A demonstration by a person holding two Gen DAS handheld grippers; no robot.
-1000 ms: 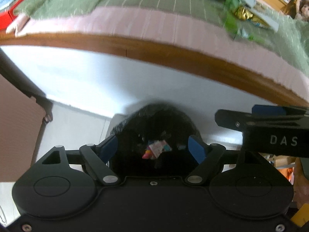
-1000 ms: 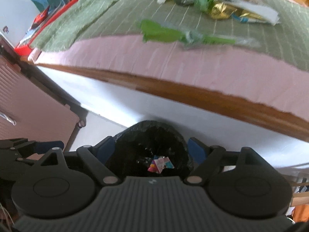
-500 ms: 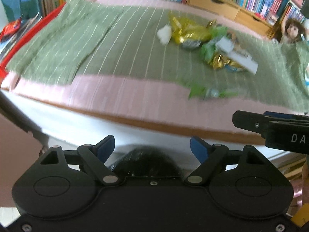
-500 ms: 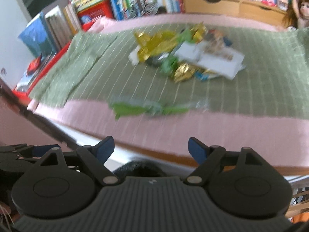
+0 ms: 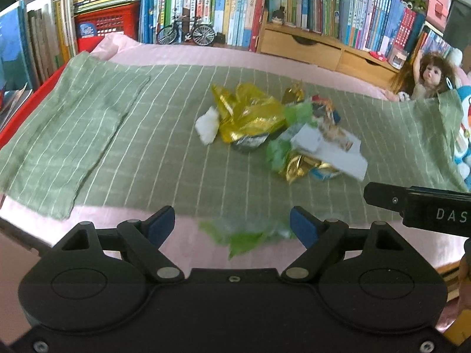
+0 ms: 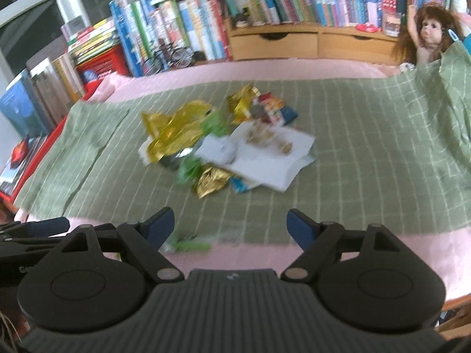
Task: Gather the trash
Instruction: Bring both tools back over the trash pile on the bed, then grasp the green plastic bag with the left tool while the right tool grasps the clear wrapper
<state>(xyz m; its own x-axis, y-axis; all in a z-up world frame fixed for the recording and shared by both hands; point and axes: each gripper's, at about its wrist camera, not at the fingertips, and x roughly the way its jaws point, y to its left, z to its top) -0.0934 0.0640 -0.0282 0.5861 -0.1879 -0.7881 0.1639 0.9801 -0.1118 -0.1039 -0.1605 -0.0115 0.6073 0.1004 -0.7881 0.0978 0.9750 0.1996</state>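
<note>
Bookshelves [image 5: 294, 6] are filling the whole back wall, packed tight with colourful spines, and in front of them a bed in a pink sheet [image 5: 182, 56] is stretching across both views. A green striped blanket [image 5: 123, 135] is lying over most of it, its near edge stopping short of the pink border. Over on the right a doll [image 5: 429, 76] is sitting against the blanket's raised corner.

The trash pile [image 5: 279, 135] is sitting in the middle of the blanket: yellow and gold foil wrappers, white paper, bits of green. A separate green wrapper [image 5: 247, 235] is lying on the pink border at the near edge, right between the left hand-held gripper [image 5: 232, 223] fingers in the picture, blurred and not gripped. The left hand-held gripper is standing spread wide with nothing held. The right hand-held gripper [image 6: 229, 223] is likewise spread and empty, hanging over the blanket's near edge.
</note>
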